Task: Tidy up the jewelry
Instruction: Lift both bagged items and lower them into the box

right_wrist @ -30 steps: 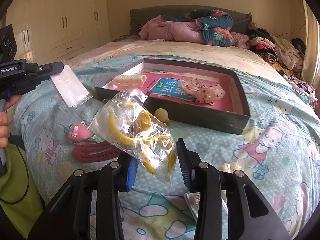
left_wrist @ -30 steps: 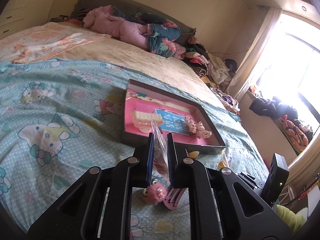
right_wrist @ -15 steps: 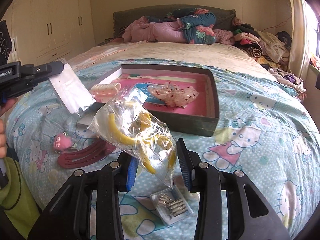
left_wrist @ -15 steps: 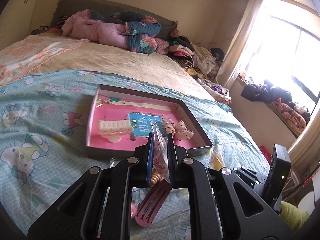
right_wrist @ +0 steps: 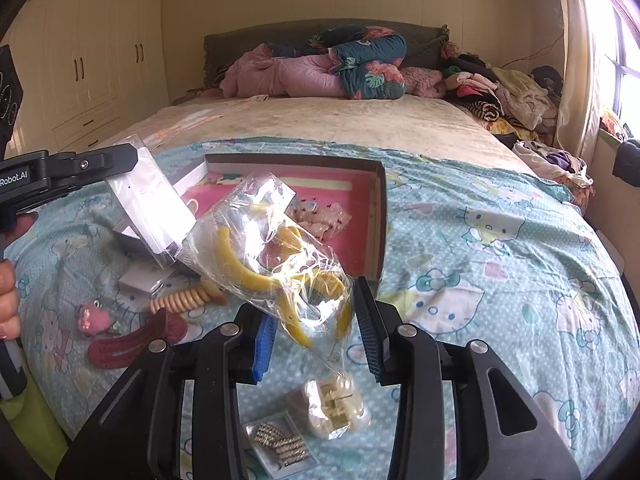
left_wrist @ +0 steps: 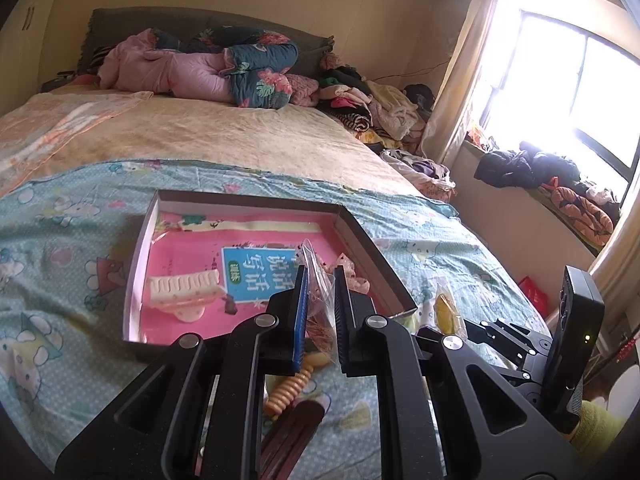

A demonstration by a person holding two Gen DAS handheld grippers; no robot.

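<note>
Item one: clear bag of yellow hair hoops (right_wrist: 280,264). I am gripping it in my right tongs (right_wrist: 316,338), jaws partly closed on its lower end, the bag rising up and to the left of them, above the bedspread. Its long axis is running from the jaws toward the box.

Item two: small flat clear packet (left_wrist: 318,292). I am pinching it in my left tongs (left_wrist: 320,322), jaws nearly closed on it. In the right wrist view the packet (right_wrist: 150,208) is hanging just above the box's near left corner, almost touching the yellow bag.

Item three: shallow dark box (left_wrist: 376,250) with a pink lining, lying on the Hello Kitty bedspread (right_wrist: 500,240). It is already holding a cream claw clip (left_wrist: 184,288) at the left and a pale speckled scrunchie (right_wrist: 320,216) at the right. The box is lying straight ahead of both tongs; I am judging my left tongs the nearer, their packet all but over the rim, so that one is likely going in first.

Items still loose on the bedspread, nearer me than the box: an orange spiral hair tie (right_wrist: 186,300), a maroon hair clip (right_wrist: 132,342), a pink fuzzy clip (right_wrist: 94,318), a packet of rhinestone pins (right_wrist: 282,446), and a bagged cream clip (right_wrist: 334,406) directly under my right tongs.
</note>
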